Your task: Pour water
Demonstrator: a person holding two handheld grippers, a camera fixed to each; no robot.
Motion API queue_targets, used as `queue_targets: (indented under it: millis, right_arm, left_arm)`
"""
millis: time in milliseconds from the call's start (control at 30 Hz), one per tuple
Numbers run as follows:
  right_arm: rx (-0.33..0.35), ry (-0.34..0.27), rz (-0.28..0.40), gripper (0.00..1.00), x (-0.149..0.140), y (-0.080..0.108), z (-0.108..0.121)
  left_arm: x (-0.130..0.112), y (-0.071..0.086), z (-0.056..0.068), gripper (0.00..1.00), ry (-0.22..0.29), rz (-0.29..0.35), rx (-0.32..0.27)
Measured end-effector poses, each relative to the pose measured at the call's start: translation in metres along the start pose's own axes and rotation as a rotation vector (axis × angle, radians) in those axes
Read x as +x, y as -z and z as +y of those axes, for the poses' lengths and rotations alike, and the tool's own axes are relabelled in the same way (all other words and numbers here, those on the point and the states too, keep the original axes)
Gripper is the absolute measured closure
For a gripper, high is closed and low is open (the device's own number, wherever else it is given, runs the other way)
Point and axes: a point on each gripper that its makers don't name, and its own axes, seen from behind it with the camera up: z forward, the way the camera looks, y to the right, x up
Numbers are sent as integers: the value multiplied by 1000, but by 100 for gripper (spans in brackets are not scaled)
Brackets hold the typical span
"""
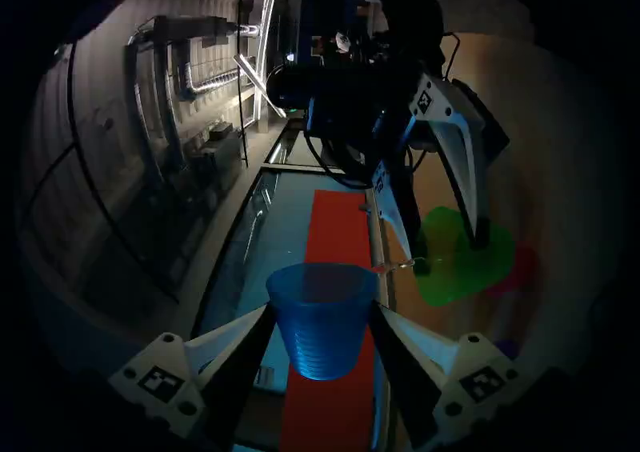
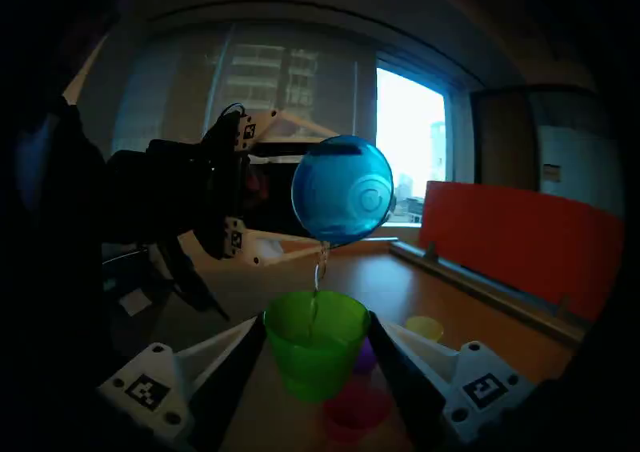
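From my remote seat, the biggest thing ahead in the right gripper view is the bright window (image 2: 410, 152) with pale blinds beside it, and under it runs the brown wooden desk (image 2: 416, 288). A flat red divider panel (image 2: 520, 236) stands upright along the desk's far edge. My left gripper (image 1: 322, 312) has its fingers (image 1: 232, 348) closed about halfway onto the blue translucent plastic cup (image 1: 324, 320), one finger pressing each side of the cup's wall. In the right gripper view that cup hangs in the air, tipped over hard so that its round bottom faces the camera and its mouth points down. My right gripper (image 2: 317, 324) has its fingers (image 2: 424, 348) likewise closed partway on the green translucent plastic cup (image 2: 314, 354), clamping it from both sides. The green cup is upright and sits directly below the blue cup's lowered lip, with a clear gap between the two. Three small cups sit on the desk past the green one: a pink cup (image 2: 356, 412) nearest the camera, a purple cup (image 2: 366, 359) half hidden just behind the green cup's right side, and a yellow cup (image 2: 424, 326) farther back. A thin stream of water (image 2: 320, 266) falls from the blue cup's rim into the open green cup, and I can see a little water at its bottom.
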Motion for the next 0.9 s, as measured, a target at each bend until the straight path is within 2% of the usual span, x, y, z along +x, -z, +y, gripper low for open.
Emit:
queue_targets:
  millis: [900]
  right_arm:
    - [-3, 4, 3, 8, 0, 0, 0]
  left_arm:
    - [1, -4, -4, 18, -62, 7, 6]
